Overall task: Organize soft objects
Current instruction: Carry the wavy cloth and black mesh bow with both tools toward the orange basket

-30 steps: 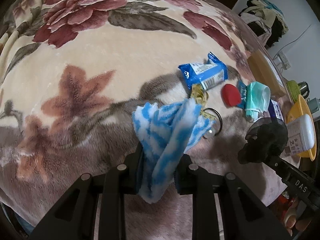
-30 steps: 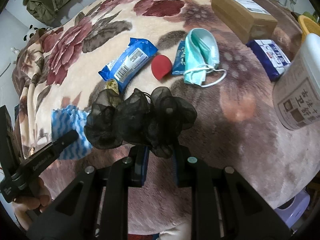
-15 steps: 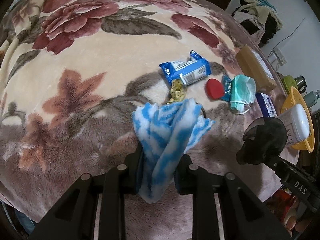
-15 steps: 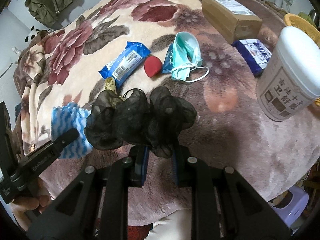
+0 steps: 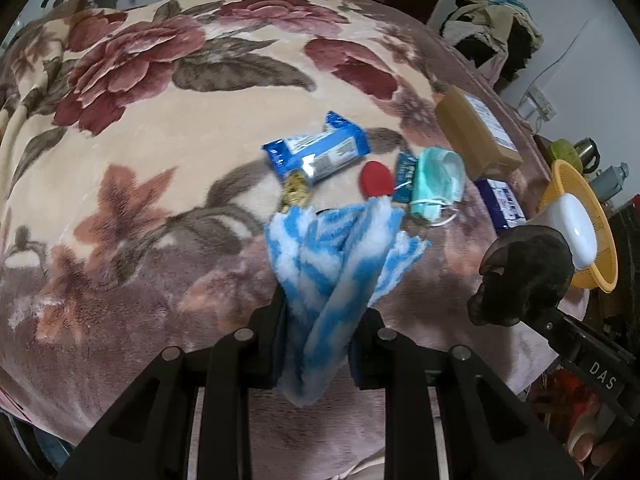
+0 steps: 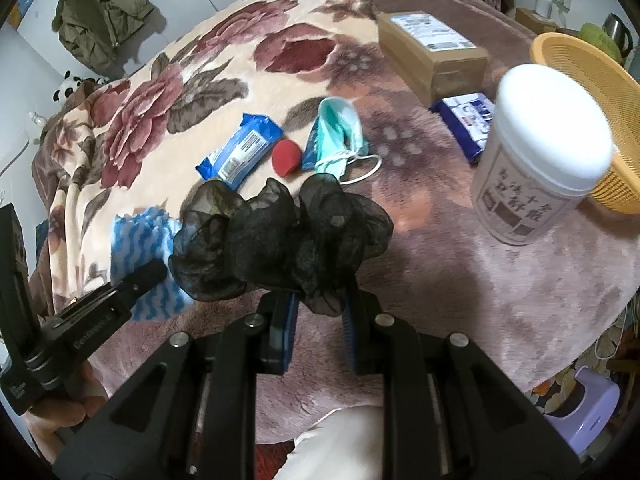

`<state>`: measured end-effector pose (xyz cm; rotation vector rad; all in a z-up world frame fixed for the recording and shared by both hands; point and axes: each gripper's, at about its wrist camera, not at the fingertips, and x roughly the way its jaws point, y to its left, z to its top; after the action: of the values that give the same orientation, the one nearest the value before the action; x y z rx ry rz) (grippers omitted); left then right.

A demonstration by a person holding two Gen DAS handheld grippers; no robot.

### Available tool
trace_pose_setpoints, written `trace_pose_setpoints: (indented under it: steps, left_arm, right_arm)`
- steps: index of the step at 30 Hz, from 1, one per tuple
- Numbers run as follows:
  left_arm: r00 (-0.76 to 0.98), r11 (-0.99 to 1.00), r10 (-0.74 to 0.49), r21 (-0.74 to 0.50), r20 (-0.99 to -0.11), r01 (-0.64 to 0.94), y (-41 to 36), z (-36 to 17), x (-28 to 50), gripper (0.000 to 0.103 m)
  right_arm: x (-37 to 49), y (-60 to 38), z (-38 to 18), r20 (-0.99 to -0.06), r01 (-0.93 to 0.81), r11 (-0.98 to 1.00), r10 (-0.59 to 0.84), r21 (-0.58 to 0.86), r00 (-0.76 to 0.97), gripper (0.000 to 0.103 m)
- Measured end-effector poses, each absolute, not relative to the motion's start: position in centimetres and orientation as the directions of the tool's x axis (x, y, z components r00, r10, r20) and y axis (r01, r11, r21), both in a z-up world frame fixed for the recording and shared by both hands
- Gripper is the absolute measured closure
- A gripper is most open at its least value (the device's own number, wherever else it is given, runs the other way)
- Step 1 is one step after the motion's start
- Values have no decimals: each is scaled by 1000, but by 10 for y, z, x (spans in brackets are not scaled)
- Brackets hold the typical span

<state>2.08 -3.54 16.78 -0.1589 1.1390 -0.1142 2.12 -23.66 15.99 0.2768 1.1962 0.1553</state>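
Note:
My left gripper (image 5: pixel 318 320) is shut on a blue and white fluffy cloth (image 5: pixel 336 256) and holds it above the floral blanket (image 5: pixel 160 140). The cloth also shows in the right wrist view (image 6: pixel 140 240). My right gripper (image 6: pixel 318 304) is shut on a black sheer scrunchie (image 6: pixel 280 244), held above the blanket; the scrunchie also shows at the right of the left wrist view (image 5: pixel 524 276). A teal face mask (image 6: pixel 340 136), a red sponge (image 6: pixel 286 157) and a blue wipes packet (image 6: pixel 240 152) lie on the blanket beyond both grippers.
A white lidded canister (image 6: pixel 540 160) stands beside an orange basket (image 6: pixel 592 80) at the right. A cardboard box (image 6: pixel 432 48) and a dark blue tissue pack (image 6: pixel 468 120) lie near them. A small yellowish packet (image 5: pixel 296 192) lies by the wipes.
Both grippers have drawn back and up from the blanket with their loads still held. The objects on the blanket look smaller and farther away.

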Motion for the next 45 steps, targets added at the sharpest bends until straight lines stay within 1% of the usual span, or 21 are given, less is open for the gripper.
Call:
trace_pose_setpoints:
  steps: [11,27,45]
  left_arm:
    - [422,976,-214,-212,-881,52,-73,187,25,79]
    - [449,969,-246,-212,-859,125,-122,217,36,79]
    - [461,943,-317,-223,-829,247,-205,253,60,79]
  right_arm:
    - [15,-270,178,-878,59,951,254,303,405,83]
    - [17,-314,205,-850,102,941,241,323,469,83]
    - [30,-382,227,-826,195,925,178,326,535,83]
